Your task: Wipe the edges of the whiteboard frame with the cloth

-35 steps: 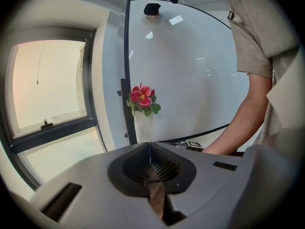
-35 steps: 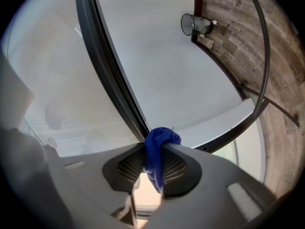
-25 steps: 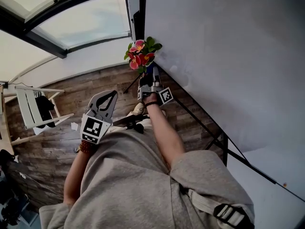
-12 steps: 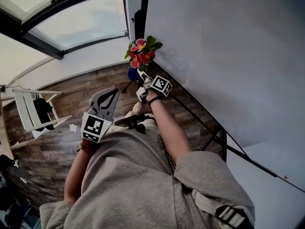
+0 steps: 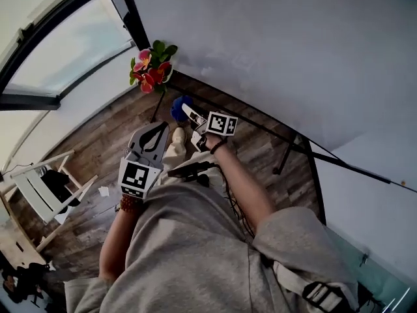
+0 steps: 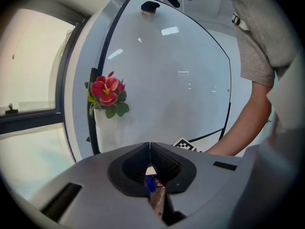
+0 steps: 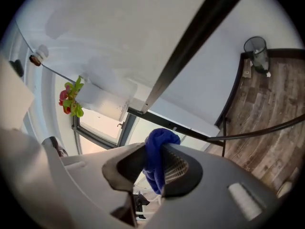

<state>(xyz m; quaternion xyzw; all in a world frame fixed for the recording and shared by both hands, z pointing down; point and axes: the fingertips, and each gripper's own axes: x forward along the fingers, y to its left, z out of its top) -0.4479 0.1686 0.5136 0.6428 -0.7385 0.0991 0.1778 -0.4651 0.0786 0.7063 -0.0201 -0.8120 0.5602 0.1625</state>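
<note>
The whiteboard fills the upper right of the head view, its black frame running along the lower edge. My right gripper is shut on a blue cloth, held just below the frame's left end; contact with the frame cannot be told. In the right gripper view the cloth bulges from the right gripper, with the frame bar above it. My left gripper hangs lower left, shut and empty. In the left gripper view the left gripper points at the whiteboard.
Red flowers sit at the board's corner beside a window. A stand leg meets the wooden floor. A white chair stands left. A wire bin is on the floor.
The right gripper with the cloth has moved down and away from the flowers, along the lower frame. The head view has swung round. The left gripper has barely moved.
</note>
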